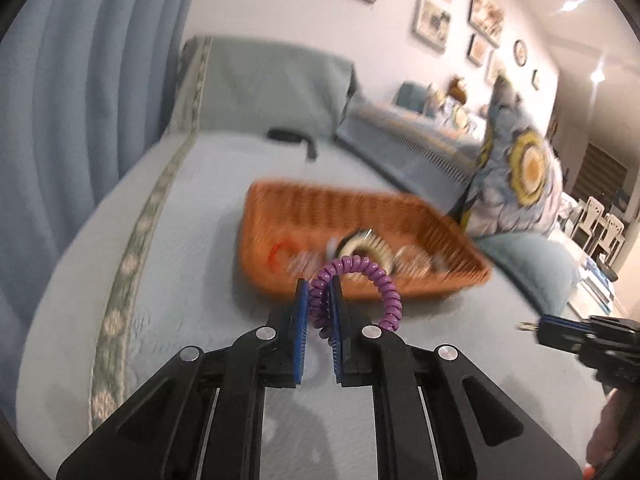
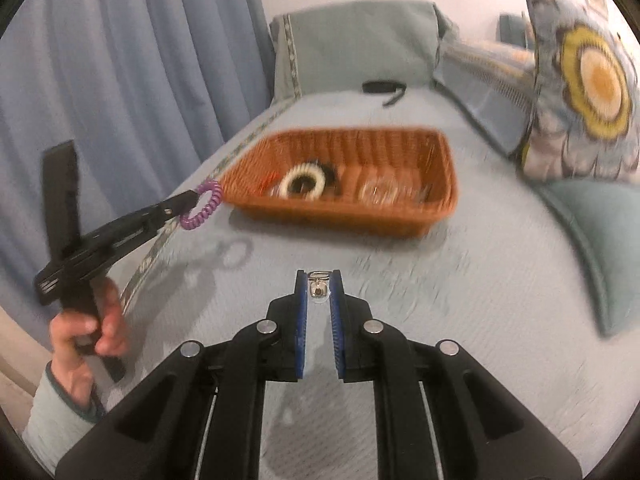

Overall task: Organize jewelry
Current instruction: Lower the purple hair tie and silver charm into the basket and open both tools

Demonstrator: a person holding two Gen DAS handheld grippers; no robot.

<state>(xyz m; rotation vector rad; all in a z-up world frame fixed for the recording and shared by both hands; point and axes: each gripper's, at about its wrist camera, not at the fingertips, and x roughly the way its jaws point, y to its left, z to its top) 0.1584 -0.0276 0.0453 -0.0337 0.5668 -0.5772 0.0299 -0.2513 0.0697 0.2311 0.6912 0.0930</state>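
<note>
Purple coiled bracelet (image 1: 362, 280), springy plastic spiral, is pinched in the left gripper (image 1: 319, 286), fingers nearly closed on it, held above the bed (image 1: 180, 280). The right gripper (image 2: 319, 278), fingers almost together, clamps a small clear-and-metal trinket (image 2: 319, 290). At twelve o'clock sits the orange woven basket (image 2: 400, 216), ribbed walls, rectangular. Quilted cover lies open all around it.

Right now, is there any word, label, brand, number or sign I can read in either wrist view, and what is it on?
None can be read.
Framed pictures on the wall: too small and blurred to show any writing.
Round wall clock: numerals too small to read.
Orange basket, purple coil bracelet in the left gripper and small metal charm in the right gripper: no lettering visible.
</note>
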